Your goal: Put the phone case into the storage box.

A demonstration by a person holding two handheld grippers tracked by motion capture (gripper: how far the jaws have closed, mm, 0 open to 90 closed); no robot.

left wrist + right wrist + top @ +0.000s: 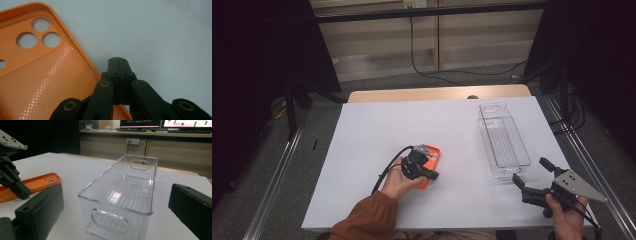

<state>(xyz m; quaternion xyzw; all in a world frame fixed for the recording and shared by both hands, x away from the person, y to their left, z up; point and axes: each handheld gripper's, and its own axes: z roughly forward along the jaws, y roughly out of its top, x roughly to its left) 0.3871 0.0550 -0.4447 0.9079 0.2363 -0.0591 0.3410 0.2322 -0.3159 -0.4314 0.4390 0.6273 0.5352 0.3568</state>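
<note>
Orange phone case (432,165) lay flat on the worktop (377,135), well apart from the clear bin (503,140), long axis toward it; left gripper (117,59), jaws shut and empty, just beside the case's edge, nearer than the wide-open, empty right gripper (532,176).

white table sheet (372,135) over wooden tabletop (412,94); black cable (422,70) runs across grey floor behind; monitors (160,123) lit on back counter.
</note>
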